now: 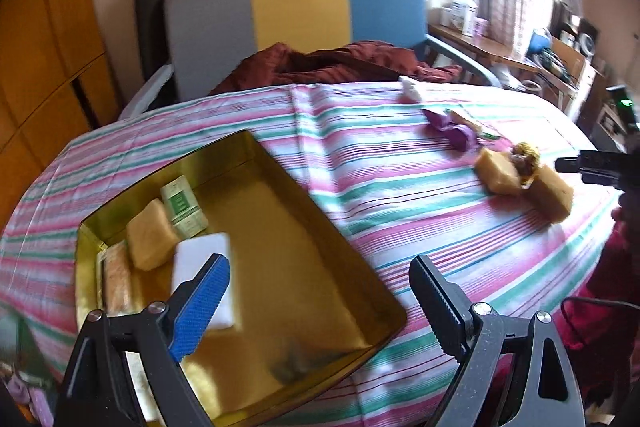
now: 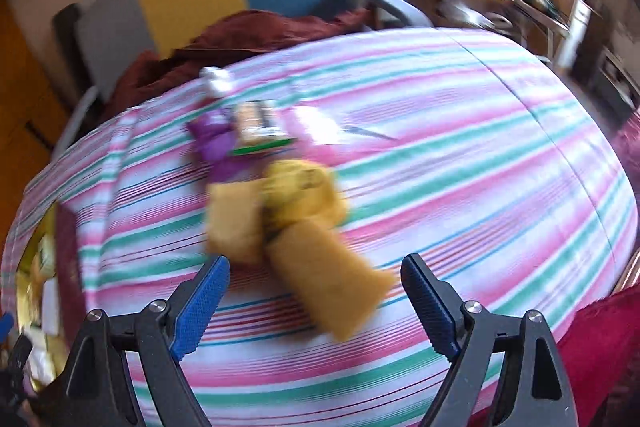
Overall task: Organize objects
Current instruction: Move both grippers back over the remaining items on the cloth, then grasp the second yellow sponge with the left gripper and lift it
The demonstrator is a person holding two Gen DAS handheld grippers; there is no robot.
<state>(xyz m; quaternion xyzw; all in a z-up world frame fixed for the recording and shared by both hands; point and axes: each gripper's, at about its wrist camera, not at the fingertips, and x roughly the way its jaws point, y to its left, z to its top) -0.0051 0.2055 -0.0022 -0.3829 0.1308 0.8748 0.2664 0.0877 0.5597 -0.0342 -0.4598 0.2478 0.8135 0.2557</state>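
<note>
Hovering over a gold tin [image 1: 280,187], the left tongs [image 1: 320,291] are released, jaws spread wide and holding nothing. The tin sits at the near left part of a bed covered in a pink, green and white striped sheet [image 1: 380,155]. Along the tin's left end lie a long packet [image 1: 116,279], a tan cake [image 1: 150,235], a green and white box [image 1: 185,206] and a white block [image 1: 204,275]; the white block lies just under the left finger's blue pad [image 1: 200,311]. The rest of the tin floor is bare.

Further right on the sheet, well apart from the left tongs, lie a white wrapper [image 1: 412,89], a purple wrapper [image 1: 452,131], two more tan cakes and a yellow bundle.

The right tongs [image 2: 314,291] are also released, empty, jaws wide. In their blurred view one tan cake [image 2: 336,275] lies just ahead, roughly between the finger tips, tilted toward the right. A second cake [image 2: 234,223] lies just beyond the left finger, touching the yellow bundle [image 2: 300,191]. Behind these lie the purple wrapper, a flat green-edged packet [image 2: 256,127] and the white wrapper near the far edge.
</note>
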